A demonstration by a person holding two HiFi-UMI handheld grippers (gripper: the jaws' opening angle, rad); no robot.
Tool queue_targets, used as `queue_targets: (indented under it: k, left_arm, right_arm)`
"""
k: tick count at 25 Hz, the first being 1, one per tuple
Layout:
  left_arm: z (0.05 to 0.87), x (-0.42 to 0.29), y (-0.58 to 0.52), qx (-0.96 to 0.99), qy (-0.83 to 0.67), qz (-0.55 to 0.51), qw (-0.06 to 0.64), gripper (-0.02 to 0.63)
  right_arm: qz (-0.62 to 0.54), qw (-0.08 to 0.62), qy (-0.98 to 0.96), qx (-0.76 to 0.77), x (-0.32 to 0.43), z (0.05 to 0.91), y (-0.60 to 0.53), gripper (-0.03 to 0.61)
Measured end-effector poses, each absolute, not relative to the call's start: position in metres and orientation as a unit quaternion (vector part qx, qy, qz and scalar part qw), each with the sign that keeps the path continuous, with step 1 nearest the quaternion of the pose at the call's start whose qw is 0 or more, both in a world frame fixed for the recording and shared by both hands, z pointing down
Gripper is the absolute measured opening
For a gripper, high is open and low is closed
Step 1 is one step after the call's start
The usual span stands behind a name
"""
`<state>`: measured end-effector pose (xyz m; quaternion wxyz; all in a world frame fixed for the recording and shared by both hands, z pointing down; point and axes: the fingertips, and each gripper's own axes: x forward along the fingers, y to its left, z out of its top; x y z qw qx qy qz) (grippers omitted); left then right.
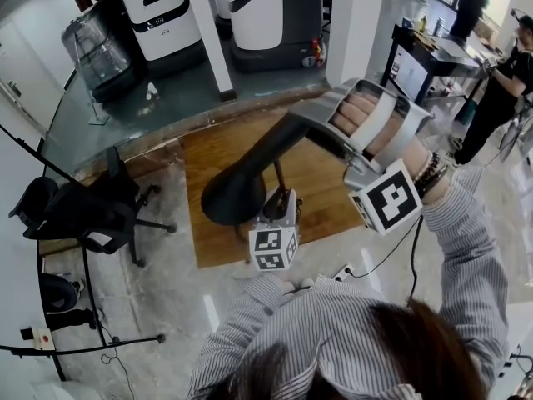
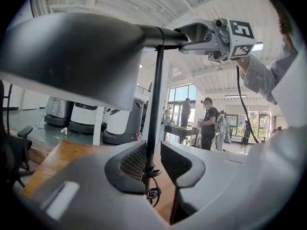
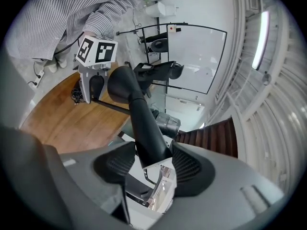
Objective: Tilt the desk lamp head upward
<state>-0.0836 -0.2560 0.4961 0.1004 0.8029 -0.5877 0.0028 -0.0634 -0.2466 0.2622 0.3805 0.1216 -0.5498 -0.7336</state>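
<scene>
Your right gripper (image 3: 154, 163) is clamped on the lamp head (image 3: 143, 121), which hangs over the wooden table (image 1: 321, 194). Your left gripper (image 2: 153, 161) has its jaws apart around the thin pole (image 2: 155, 104), seemingly not yet squeezing. The head looks about level, so the upward tilt is still to do.

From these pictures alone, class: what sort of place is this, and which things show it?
Probably a robotics lab or open office: white floor-standing machines by a pillar, a black office chair, a wooden desk.

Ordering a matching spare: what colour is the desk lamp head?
Plain black; the lamp head shows best in the right gripper view.
</scene>
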Motion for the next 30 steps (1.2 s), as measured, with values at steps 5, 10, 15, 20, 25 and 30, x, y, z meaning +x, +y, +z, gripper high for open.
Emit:
queue_targets:
  k: [5,10,15,20,25,30]
  left_arm:
    - [0.495,-0.083,-0.256,0.808,-0.581,0.008,0.097,0.087]
    - [0.495,-0.084,-0.256,0.810,-0.580,0.014,0.093,0.078]
    - [0.494,-0.087,-0.255,0.811,-0.577,0.022,0.089,0.057]
    - [0.494,-0.090,-0.254,0.813,-0.576,0.023,0.088,0.051]
    - [0.496,-0.089,-0.254,0.817,-0.569,0.028,0.089,0.049]
    - [0.495,-0.088,-0.255,0.821,-0.564,0.031,0.087,0.049]
  right_arm:
    - [-0.717,0.369,-0.571,0.156,-0.060,0.264,-0.248,0.241]
    - [-0.677,0.341,-0.621,0.200,-0.053,0.269,-0.249,0.241]
    - [-0.636,0.311,-0.664,0.241,-0.049,0.275,-0.249,0.241]
    - [-0.606,0.287,-0.691,0.271,-0.049,0.279,-0.249,0.242]
    - [-0.542,0.248,-0.741,0.309,-0.044,0.290,-0.248,0.241]
    - [-0.496,0.213,-0.774,0.330,-0.041,0.296,-0.250,0.238]
